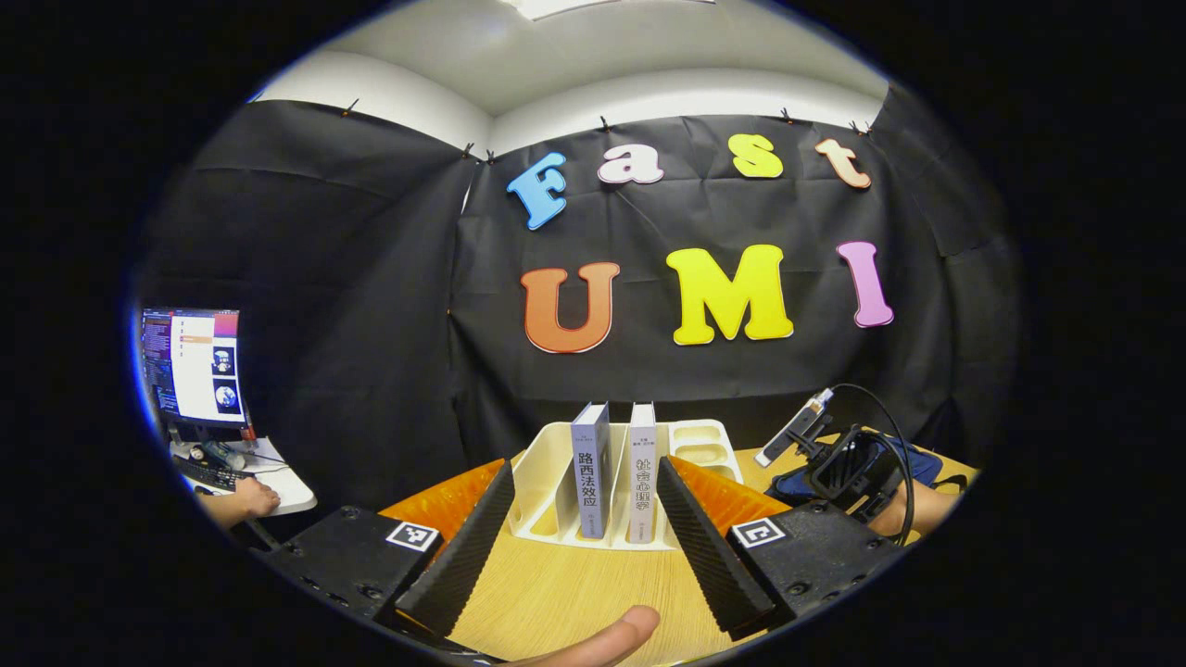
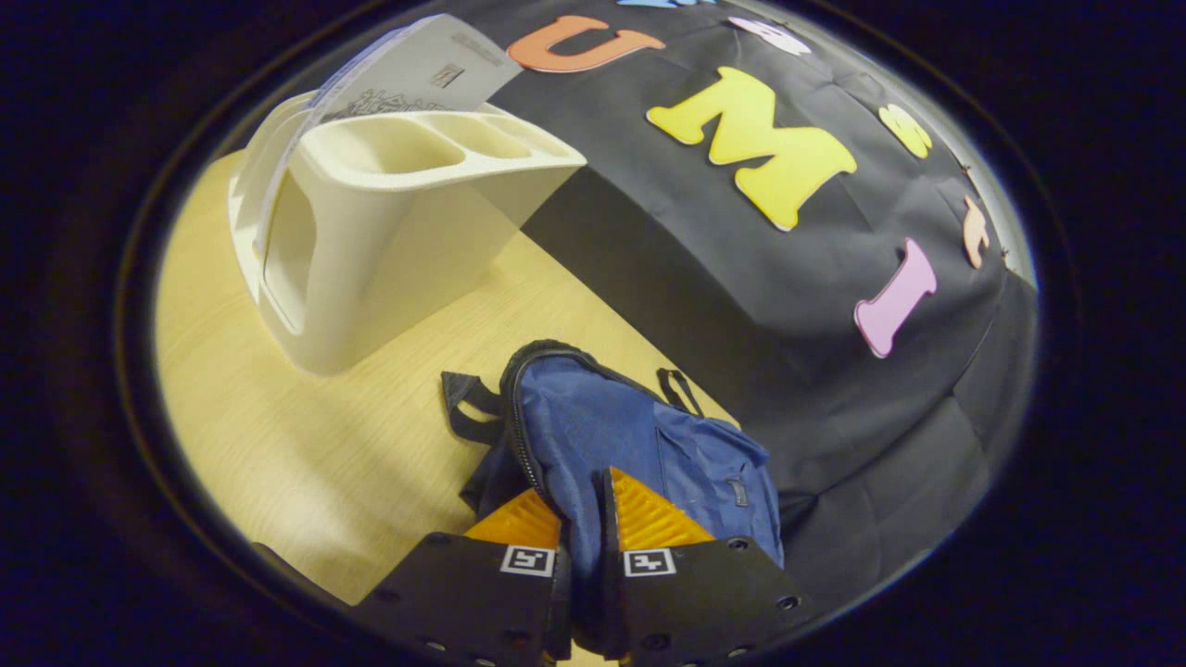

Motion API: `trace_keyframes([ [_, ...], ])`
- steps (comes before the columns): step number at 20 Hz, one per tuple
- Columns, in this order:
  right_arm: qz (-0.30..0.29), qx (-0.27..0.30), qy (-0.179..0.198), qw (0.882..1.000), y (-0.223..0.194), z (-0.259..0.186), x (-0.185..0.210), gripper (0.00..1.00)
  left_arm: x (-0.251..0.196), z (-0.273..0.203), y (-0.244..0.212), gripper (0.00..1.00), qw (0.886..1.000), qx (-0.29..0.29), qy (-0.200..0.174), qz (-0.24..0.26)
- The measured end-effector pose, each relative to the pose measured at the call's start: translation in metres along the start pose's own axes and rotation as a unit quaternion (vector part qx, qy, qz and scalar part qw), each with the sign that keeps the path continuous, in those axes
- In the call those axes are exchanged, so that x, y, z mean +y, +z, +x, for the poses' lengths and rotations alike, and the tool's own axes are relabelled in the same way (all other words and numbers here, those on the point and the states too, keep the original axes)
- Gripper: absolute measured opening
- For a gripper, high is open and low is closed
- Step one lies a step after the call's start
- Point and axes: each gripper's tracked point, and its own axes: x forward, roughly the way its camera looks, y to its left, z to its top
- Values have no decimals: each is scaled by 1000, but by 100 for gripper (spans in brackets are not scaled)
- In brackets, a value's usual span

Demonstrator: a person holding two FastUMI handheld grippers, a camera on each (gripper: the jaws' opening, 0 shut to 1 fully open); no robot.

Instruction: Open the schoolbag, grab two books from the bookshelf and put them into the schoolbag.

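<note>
Partly, the schoolbag [image 2: 639, 445] was hidden in the right gripper view: its near edge was covered by the right gripper [image 2: 584, 519], whose two fingers were pressed together on a fold of the blue fabric beside the zip. How far the zip had been opened could not be made out. Behind the schoolbag, the white bookshelf [image 2: 371, 232] was seen on the wooden table [image 2: 278, 435], with one book cut off at its top. In the left gripper view, the left gripper [image 1: 586, 519] was held with its fingers wide apart in front of the bookshelf [image 1: 556, 463], nothing between them. Two books [image 1: 590, 468] were stood upright in the bookshelf, just beyond the fingertips. A fingertip [image 1: 607, 639] was cut off at the bottom edge.
</note>
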Motion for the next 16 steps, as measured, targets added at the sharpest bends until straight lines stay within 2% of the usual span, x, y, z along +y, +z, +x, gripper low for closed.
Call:
trace_keyframes([
  [2,19,-11,20,1000,10,-6,-12,9,-2,10,-10,98,1000,17,2,-15],
  [7,97,-26,89,991,18,-19,-50,9,-14,49,-22,99,996,68,-32,-39],
  [10,141,-50,104,983,23,-23,-88,9,-11,80,-19,99,996,87,-25,-27],
  [13,208,-65,123,968,23,-22,-115,9,-6,109,-4,99,997,83,-8,-2],
  [16,243,-88,117,959,21,-23,-151,9,-19,134,1,99,995,96,-23,-14],
])
